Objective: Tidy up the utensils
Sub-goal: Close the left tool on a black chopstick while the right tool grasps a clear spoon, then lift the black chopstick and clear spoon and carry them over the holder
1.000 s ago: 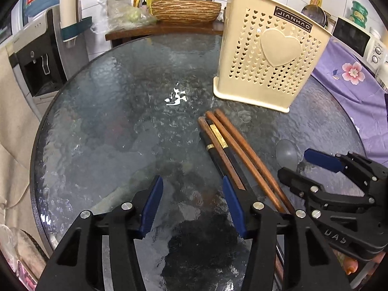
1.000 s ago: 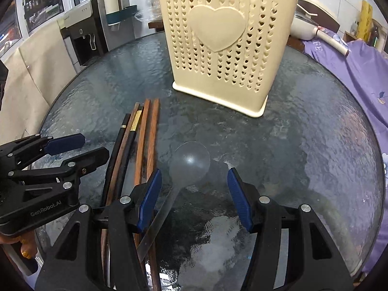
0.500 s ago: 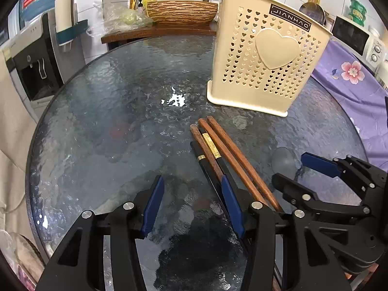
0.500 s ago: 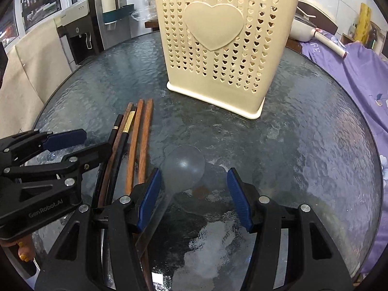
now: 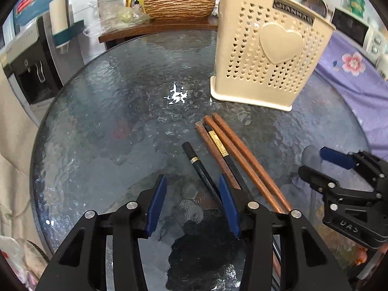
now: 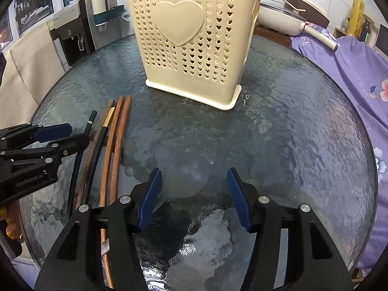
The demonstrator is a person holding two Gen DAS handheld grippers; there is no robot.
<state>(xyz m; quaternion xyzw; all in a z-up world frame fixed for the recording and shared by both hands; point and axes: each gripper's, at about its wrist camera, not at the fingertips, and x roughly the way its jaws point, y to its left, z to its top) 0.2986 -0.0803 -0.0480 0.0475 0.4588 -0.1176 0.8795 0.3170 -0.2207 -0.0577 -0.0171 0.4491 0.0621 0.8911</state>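
A cream heart-pierced basket (image 5: 266, 60) (image 6: 194, 48) stands upright at the back of the round glass table (image 5: 109, 121). Several brown chopsticks (image 5: 242, 157) (image 6: 116, 145) lie side by side in front of it. One black chopstick with a gold band (image 5: 198, 167) (image 6: 82, 145) lies apart, to their left. It runs between the fingers of my left gripper (image 5: 192, 203) (image 6: 70, 135), close to the right pad; the jaws are closing, still with a gap. A clear spoon's bowl (image 6: 186, 177) lies between the pads of my open right gripper (image 6: 194, 194) (image 5: 320, 163), untouched.
A purple flowered cloth (image 6: 351, 72) hangs past the table's right edge. A water dispenser (image 5: 31, 68) stands at the left. Behind the table a shelf holds a wooden bowl (image 5: 179, 7). A white pan (image 6: 291, 17) sits behind the basket.
The black chopstick has slid left out of the bundle and the left jaws have narrowed around it. The right gripper moved forward, so the spoon's bowl now lies between its pads.
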